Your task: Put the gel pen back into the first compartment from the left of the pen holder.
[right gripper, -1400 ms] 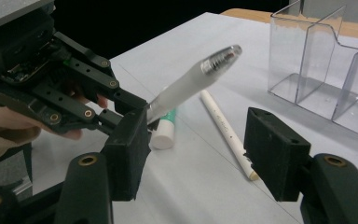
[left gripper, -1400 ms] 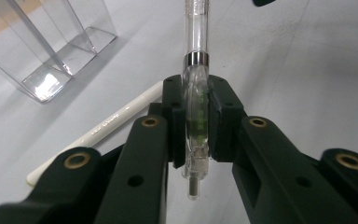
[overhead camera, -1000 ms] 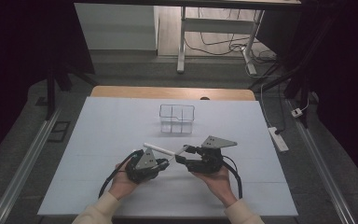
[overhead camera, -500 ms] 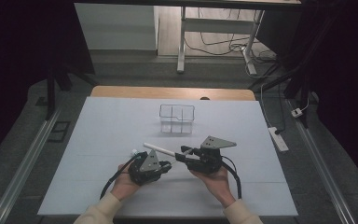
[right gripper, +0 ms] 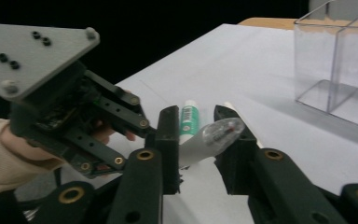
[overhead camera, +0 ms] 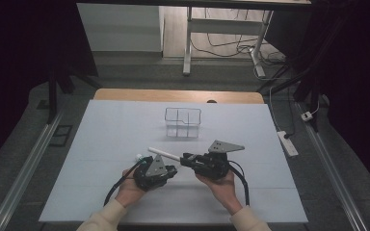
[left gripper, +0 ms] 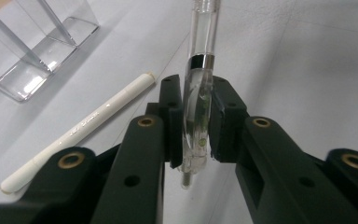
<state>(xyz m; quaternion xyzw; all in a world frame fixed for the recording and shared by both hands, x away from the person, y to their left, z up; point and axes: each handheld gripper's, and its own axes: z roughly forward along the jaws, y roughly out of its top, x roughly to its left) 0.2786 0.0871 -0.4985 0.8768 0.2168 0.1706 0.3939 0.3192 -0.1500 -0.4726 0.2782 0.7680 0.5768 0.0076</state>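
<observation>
Pen gripped from two sides, low over the bench (overhead camera: 106,125)

Left hand-held gripper (left gripper: 196,116) has its jaws nearly together, pinching the clear pen (left gripper: 204,28) just below its metal ring, so the barrel sticks out past the pads towards the other hand. Right hand-held gripper (right gripper: 200,135) has just been closing its jaws and now clamps that free end. With one grip steadying the barrel and the other on the tip, the aim is probably to pull a part off or pass the pen across. A white pen (left gripper: 88,121) lies flat on the bench at about 10 o'clock from the left jaws. A green-and-white tube (right gripper: 187,119) rests just beyond the right jaws. The clear organiser (overhead camera: 183,122) stands at 12 o'clock from both hands, well apart, likely the place things go next.
</observation>
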